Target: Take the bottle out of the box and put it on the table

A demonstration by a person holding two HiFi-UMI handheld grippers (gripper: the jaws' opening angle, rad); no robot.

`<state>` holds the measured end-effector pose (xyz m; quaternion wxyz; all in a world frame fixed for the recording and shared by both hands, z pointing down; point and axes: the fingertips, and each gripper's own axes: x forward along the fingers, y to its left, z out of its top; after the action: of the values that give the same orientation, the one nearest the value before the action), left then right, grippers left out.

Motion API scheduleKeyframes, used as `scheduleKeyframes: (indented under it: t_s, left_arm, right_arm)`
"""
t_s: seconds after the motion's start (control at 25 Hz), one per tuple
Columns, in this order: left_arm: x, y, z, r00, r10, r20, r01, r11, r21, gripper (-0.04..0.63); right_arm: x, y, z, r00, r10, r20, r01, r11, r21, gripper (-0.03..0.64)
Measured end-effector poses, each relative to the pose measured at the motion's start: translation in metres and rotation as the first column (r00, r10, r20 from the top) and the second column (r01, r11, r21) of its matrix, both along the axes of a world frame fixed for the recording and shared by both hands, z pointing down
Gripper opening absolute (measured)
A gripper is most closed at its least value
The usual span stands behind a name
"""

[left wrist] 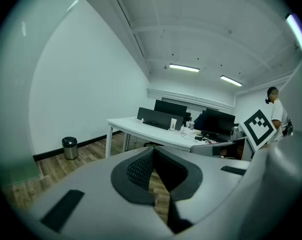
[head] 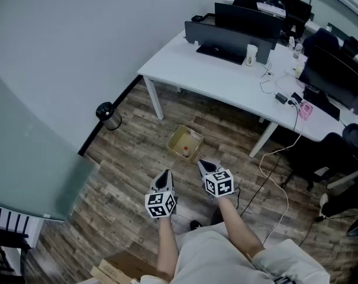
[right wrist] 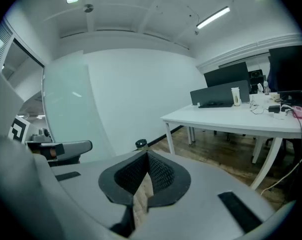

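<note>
An open cardboard box (head: 185, 141) stands on the wooden floor in front of the white table (head: 226, 83). Inside it lies a small bottle (head: 186, 151) with a red cap. My left gripper (head: 165, 174) (left wrist: 151, 150) is held near me, short of the box, its jaws shut with nothing between them. Beside it on the right, my right gripper (head: 203, 164) (right wrist: 145, 153) points at the box's near edge, jaws shut and empty too. Neither gripper view shows the box or the bottle.
A black waste bin (head: 109, 115) stands by the wall at left. The table carries monitors (head: 247, 18), a white cup (head: 251, 54) and cables, one cable (head: 279, 176) trailing onto the floor. An office chair (head: 344, 152) is at right, and another cardboard box (head: 116, 269) by my feet.
</note>
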<state>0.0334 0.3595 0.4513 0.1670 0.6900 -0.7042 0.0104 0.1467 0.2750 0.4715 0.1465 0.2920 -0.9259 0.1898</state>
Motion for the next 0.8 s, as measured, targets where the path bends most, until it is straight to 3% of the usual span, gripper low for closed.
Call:
scheduleKeyframes:
  t_s: [0.4, 0.6, 0.8]
  left_arm:
    - [-0.016, 0.002, -0.011, 1.000, 0.003, -0.005, -0.003, 1.000, 0.031, 0.014]
    - [-0.009, -0.002, -0.006, 1.000, 0.020, -0.012, -0.020, 0.999, 0.030, 0.015]
    - [-0.014, -0.008, -0.001, 0.999, 0.030, -0.029, -0.030, 0.999, 0.021, 0.015]
  right_arm:
    - [-0.009, 0.010, -0.007, 1.000, 0.018, 0.006, -0.018, 1.000, 0.018, 0.040]
    - [0.001, 0.002, -0.010, 0.994, 0.065, 0.084, -0.064, 0.998, -0.013, 0.040]
    - [-0.008, -0.003, -0.007, 0.995, 0.043, 0.086, -0.042, 0.999, -0.022, 0.040]
